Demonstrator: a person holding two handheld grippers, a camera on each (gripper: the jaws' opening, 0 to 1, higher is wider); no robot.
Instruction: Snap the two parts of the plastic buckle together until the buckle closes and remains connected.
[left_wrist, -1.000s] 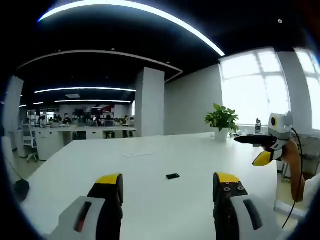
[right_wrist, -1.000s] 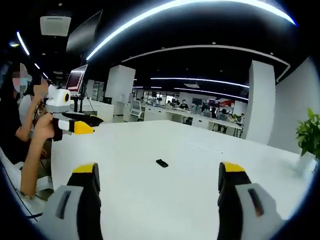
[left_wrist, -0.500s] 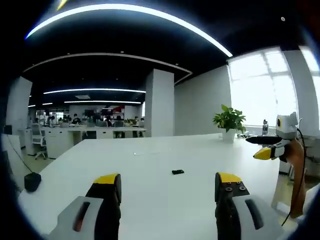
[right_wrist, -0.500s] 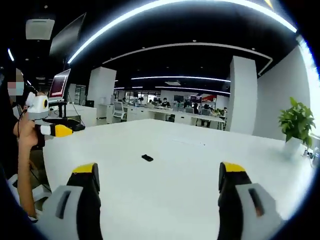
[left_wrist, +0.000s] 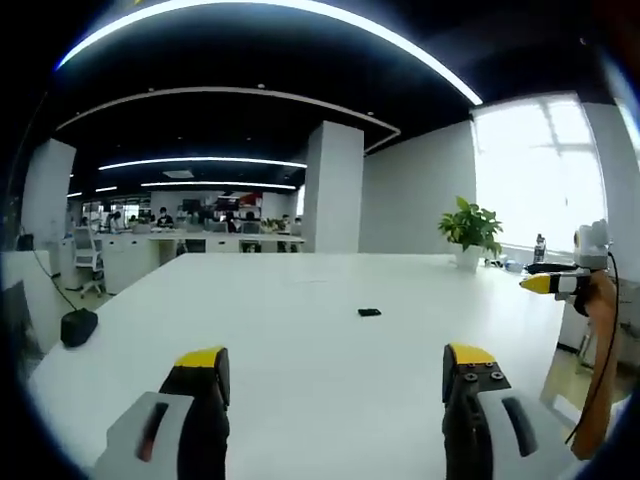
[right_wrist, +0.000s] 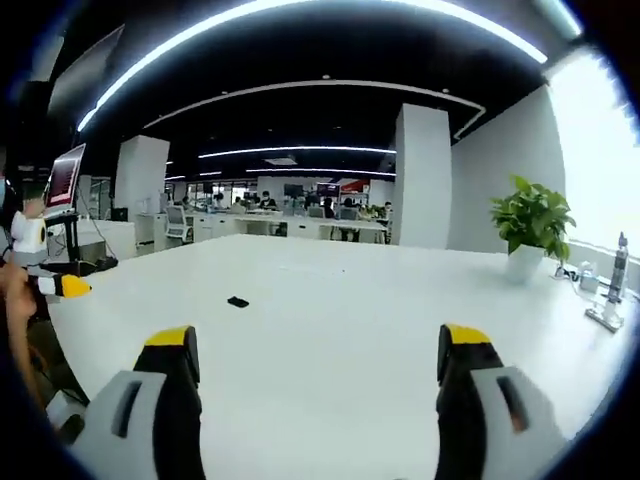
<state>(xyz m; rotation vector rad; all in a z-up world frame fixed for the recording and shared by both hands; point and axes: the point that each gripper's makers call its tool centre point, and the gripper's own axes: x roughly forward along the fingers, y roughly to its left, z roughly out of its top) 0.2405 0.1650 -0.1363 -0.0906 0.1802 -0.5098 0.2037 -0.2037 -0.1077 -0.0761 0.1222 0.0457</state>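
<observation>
hovering, both claws spread, empty: left gripper (left_wrist: 335, 370), right gripper (right_wrist: 320, 365). buckle (left_wrist: 369, 312) far ahead, roughly equidistant.

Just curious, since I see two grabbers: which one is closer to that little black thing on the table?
Hard to tell; neither is clearly nearer. Left gripper and right gripper both hang open, well short of the black buckle.

Plain white on the broad smooth worktop (left_wrist: 300, 330), black on the small plastic buckle (left_wrist: 369, 312) lying there. Yellow tips over black and grey bodies on the left claw (left_wrist: 335, 385) and right claw (right_wrist: 325, 365). Green leaves above a white pot on the potted plant (right_wrist: 530, 225).
</observation>
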